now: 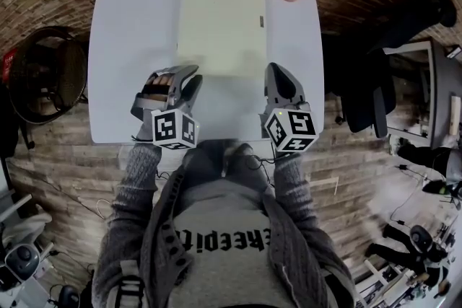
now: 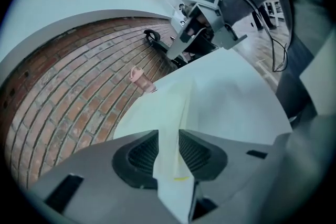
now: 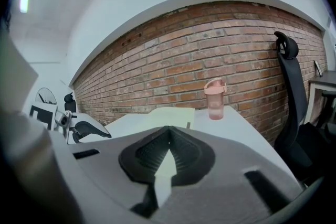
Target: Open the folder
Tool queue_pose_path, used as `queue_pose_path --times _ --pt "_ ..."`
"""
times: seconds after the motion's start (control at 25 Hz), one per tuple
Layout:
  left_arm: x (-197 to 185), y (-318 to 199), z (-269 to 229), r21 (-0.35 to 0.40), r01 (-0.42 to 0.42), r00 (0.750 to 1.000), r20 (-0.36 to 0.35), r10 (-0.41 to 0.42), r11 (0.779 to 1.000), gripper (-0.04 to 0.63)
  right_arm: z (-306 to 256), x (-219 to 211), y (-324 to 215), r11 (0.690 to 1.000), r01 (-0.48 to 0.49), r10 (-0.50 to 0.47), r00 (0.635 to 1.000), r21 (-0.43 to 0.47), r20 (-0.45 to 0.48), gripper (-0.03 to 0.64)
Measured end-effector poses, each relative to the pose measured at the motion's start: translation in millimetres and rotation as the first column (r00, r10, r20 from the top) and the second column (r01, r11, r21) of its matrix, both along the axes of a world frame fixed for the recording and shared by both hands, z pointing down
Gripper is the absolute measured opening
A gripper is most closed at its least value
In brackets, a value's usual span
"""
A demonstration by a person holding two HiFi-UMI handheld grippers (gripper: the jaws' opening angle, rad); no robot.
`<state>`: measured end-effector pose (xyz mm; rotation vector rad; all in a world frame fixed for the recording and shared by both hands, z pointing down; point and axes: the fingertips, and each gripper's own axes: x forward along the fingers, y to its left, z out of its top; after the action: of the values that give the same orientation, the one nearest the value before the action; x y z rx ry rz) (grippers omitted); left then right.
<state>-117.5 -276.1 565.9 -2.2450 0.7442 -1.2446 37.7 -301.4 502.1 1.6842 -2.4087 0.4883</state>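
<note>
This is looking like an office. A black office chair (image 3: 290, 86) is standing by a brick wall (image 3: 173, 55).

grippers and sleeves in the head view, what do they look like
The left gripper and right gripper have light grey moulded shells, with black ribbed pads inside the jaws. Each carries a white cube printed with black square markers. The sleeves are grey ribbed knit, worn over a grey top with dark lettering.
</note>
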Motion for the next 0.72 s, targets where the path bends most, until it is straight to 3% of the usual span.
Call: queue_pose_path --times 0.2,0.72 --pt "5.1 -2.8 6.3 0.030 -0.017 0.998 0.063 0.015 0.999 0.095 -0.2 5.0 1.4 1.000 -0.012 0.012 1.000 -0.001 0.003 0.005" --pt "19.0 -11.3 12.6 0.063 -0.043 0.991 0.130 0.035 0.997 0.094 6.2 21.0 1.6 0.999 -0.043 0.044 0.999 -0.015 0.006 0.005"
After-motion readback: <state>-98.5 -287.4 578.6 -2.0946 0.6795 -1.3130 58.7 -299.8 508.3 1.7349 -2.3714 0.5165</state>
